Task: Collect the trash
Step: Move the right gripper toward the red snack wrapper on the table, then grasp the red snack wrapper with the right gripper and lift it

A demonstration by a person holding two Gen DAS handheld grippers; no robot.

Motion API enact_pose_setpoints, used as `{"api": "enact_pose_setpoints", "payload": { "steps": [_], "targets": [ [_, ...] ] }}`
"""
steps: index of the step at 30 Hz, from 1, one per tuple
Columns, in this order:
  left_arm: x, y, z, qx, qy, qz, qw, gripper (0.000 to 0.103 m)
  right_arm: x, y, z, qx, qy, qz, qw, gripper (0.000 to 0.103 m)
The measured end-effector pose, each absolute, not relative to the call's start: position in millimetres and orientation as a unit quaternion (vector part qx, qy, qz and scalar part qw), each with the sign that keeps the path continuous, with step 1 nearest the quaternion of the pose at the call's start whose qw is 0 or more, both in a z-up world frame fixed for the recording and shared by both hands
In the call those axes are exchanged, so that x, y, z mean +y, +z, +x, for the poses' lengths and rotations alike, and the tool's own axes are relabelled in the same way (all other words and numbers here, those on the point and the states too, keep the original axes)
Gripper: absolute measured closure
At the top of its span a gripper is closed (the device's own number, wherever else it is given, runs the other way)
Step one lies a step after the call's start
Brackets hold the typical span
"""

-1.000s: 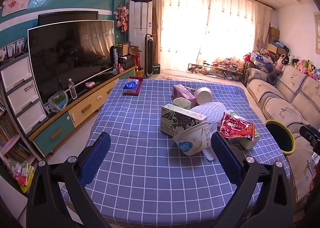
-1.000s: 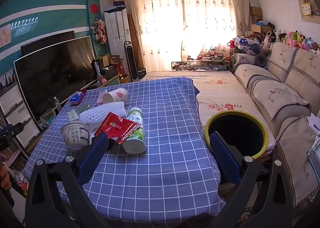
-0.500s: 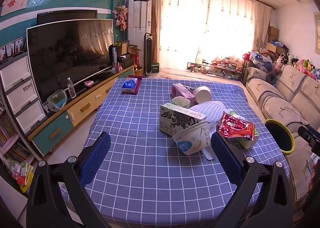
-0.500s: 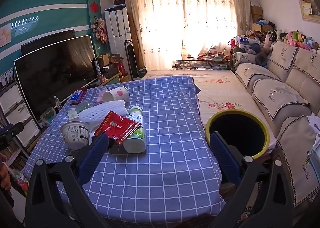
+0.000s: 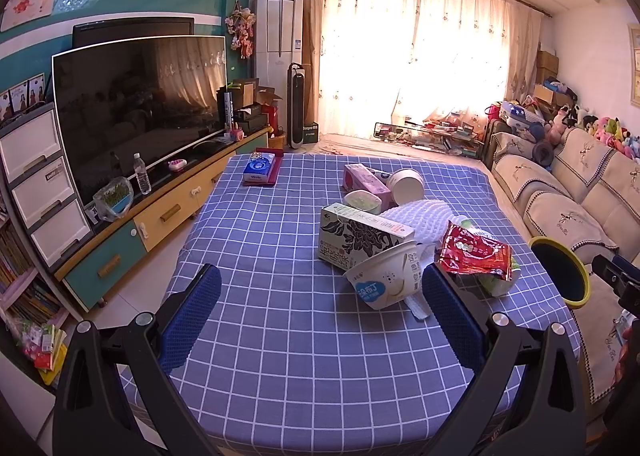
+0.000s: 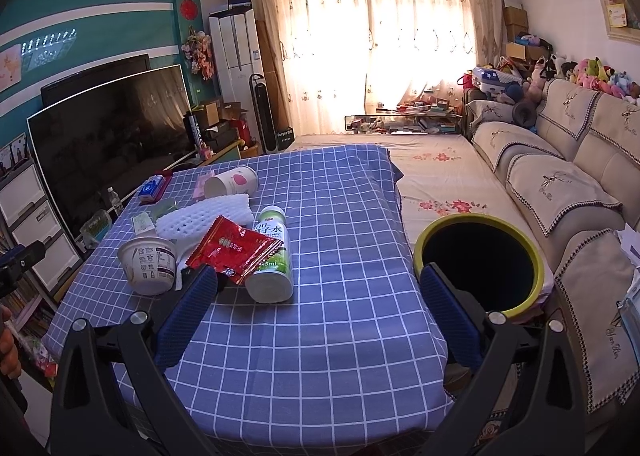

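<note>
On the table, covered by a blue checked cloth, the trash lies bunched toward the sofa side. Nearest the left gripper a white yogurt tub lies tipped on its side, touching a black-and-white patterned carton behind it. Just beside the tub, a red snack wrapper rests on top of a green-and-white drink bottle, which lies on its side with its base toward the right wrist camera. Behind them sits a sheet of white foam netting, then a pink carton and a white paper cup lying on its side. A blue tissue pack lies well apart at the far corner by the TV. A black bin with a yellow-green rim stands just off the table edge, between table and sofa. The left gripper hovers over bare cloth near the tub with its blue-padded fingers spread wide and nothing between them. The right gripper also hangs wide apart and empty, its left finger close to the wrapper and bottle, its right finger in front of the bin's rim.
</note>
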State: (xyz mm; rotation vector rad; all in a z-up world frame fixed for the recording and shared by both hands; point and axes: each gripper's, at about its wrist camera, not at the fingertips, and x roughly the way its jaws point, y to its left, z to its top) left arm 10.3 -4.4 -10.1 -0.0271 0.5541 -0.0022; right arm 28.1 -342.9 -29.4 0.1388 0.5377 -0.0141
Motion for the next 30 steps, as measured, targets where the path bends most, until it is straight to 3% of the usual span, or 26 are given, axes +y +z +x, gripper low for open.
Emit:
{"api": "enact_pose_setpoints", "payload": {
  "steps": [30],
  "targets": [
    [9, -49, 50, 0.309, 0.01, -0.008, 0.951, 0.004, -279, -74, 101, 0.314, 0.062, -0.005, 0.947, 0.006]
  ]
}}
